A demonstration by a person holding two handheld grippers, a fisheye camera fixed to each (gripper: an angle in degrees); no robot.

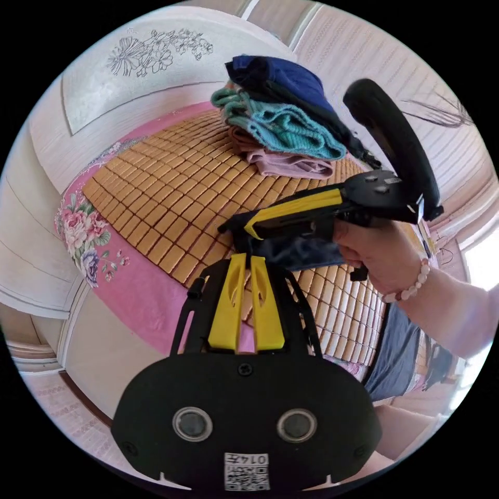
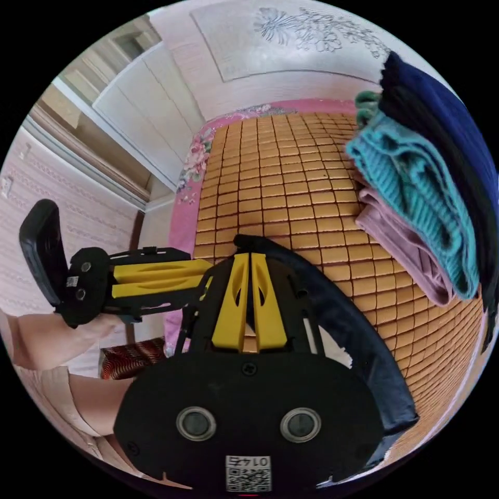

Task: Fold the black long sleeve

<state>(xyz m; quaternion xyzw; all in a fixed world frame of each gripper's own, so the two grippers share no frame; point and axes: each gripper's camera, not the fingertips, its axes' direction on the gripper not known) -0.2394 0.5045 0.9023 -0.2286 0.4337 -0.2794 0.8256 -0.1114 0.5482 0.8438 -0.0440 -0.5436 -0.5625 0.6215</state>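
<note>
A bed (image 1: 130, 291) with a bamboo mat (image 1: 171, 202) carries stacked folded clothes (image 1: 280, 130).

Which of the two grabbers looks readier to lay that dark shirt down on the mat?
Probably the right gripper: the black long sleeve drapes from its closed jaws over the mat. The left gripper looks shut on nothing.

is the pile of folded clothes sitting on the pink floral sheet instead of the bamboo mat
No, in the left gripper view the pile of folded clothes rests on the bamboo mat, with the pink floral sheet showing beyond the mat's edge.

Left gripper (image 1: 248, 258) jaws closed; right gripper (image 2: 247, 255) jaws closed.
</note>
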